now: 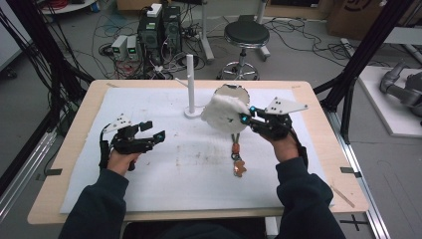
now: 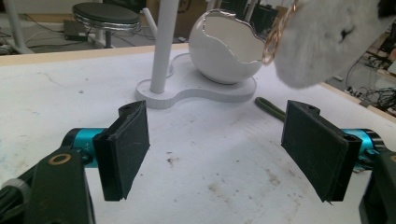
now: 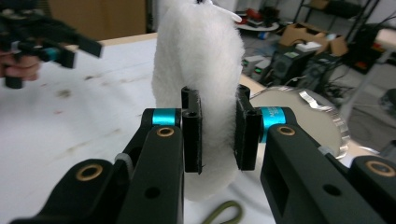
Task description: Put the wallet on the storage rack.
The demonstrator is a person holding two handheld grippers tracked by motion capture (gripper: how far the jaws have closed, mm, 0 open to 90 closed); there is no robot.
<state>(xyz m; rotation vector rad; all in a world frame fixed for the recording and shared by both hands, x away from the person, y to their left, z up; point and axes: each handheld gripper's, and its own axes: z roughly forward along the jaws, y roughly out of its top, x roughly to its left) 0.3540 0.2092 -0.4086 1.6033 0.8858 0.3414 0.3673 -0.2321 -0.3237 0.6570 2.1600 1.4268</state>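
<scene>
Here the right gripper (image 1: 247,117) has its fingers clamped on a fluffy white plush keychain (image 1: 224,113) above the bench (image 1: 74,149); the left gripper (image 1: 155,132) fingers stand apart, empty

White post (image 1: 190,82) and egg-shaped bowl (image 1: 234,92) block the table's far middle; the near mat (image 1: 149,184) lies open

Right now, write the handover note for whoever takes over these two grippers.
Right gripper: shut on the white fluffy keychain toy, held up off the mat beside the egg-shaped bowl.
Left gripper: open, nothing between its jaws, low over the white mat.
The toy's charms hang down onto the mat. The white post stand is bare.
Done: toy picked up. Left: probably hanging it on the post or placing it in the bowl.
</scene>
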